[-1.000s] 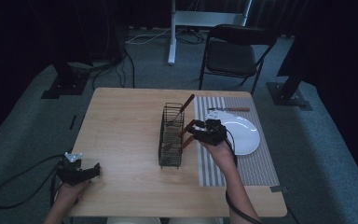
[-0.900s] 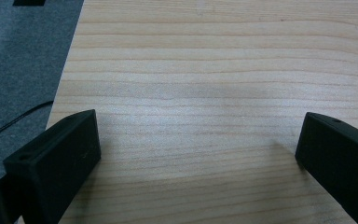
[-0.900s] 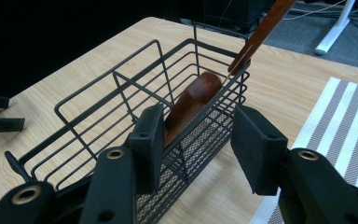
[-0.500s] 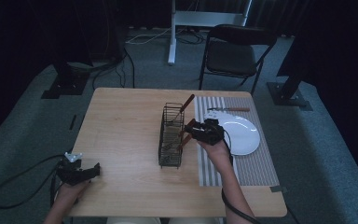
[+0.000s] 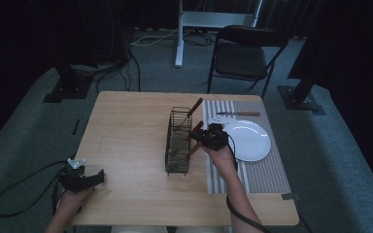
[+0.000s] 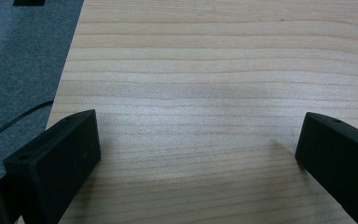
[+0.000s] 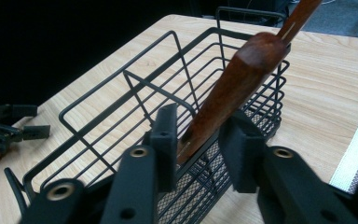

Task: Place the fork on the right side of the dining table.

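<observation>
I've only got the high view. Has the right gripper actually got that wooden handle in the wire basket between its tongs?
Observer: Yes. In the right gripper view the wooden handle runs up between the tongs of the right gripper, which have just been closing and seem to touch it on both sides.
Operator: Is its lower end inside the basket?
Observer: Yes, it dips below the rim of the wire basket; the tip is hidden behind the tongs.
Operator: And the left gripper?
Observer: The tongs of the left gripper stand wide open over bare table, nothing between them.
</observation>
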`<state>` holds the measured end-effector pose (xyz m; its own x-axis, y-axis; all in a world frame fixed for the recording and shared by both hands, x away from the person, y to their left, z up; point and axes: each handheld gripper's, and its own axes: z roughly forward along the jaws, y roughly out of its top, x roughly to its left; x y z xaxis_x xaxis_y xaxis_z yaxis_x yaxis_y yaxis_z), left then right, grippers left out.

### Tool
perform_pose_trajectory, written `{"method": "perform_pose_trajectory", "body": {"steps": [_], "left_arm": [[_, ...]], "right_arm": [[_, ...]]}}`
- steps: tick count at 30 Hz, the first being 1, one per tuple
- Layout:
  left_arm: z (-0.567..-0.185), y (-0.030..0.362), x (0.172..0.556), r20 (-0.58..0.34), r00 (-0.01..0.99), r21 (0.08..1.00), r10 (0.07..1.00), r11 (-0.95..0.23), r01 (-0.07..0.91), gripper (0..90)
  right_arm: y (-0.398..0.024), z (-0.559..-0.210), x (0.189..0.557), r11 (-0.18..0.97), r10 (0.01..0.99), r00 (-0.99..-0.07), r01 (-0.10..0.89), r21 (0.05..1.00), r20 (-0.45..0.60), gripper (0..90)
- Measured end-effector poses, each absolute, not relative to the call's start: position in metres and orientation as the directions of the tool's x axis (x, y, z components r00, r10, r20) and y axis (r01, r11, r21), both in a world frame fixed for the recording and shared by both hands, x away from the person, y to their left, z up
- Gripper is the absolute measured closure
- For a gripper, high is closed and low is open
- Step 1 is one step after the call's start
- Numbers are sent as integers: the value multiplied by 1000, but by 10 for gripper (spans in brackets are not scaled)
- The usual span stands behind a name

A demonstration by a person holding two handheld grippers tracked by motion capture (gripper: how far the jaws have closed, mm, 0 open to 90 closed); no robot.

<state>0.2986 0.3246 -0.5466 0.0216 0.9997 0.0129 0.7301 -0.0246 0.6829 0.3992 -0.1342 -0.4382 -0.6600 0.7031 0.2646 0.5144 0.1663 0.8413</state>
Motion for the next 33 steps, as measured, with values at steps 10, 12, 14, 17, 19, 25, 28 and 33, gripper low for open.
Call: {"method": "perform_pose_trajectory", "body": {"steps": [10,12,14,17,19,25,28,33], "left_arm": [[-547,325,299,13,22,683,1000,-25,730,2],[-547,325,299,14,22,683,1000,-26,730,2],[-547,325,299,14,22,683,1000,-25,730,2],[-547,325,299,15,22,683,1000,-26,730,2],[-547,325,299,14,22,683,1000,-26,730,2],[-547,325,299,14,22,683,1000,-26,730,2],[-547,325,299,14,22,683,1000,-26,730,2],[-547,325,299,14,22,683,1000,-25,730,2]], "right_arm": [[-138,-431,392,176,647,-714,482,858,269,803],[-137,-430,391,184,644,-719,478,859,262,805],[-137,-428,390,195,644,-722,473,859,251,806],[-136,-424,388,213,646,-729,458,863,227,808],[-136,-421,386,215,648,-729,453,865,221,807],[-141,-405,379,207,655,-729,426,881,198,808],[-143,-395,373,209,651,-736,407,889,185,808],[-147,-376,365,194,641,-749,372,908,170,808]]}}
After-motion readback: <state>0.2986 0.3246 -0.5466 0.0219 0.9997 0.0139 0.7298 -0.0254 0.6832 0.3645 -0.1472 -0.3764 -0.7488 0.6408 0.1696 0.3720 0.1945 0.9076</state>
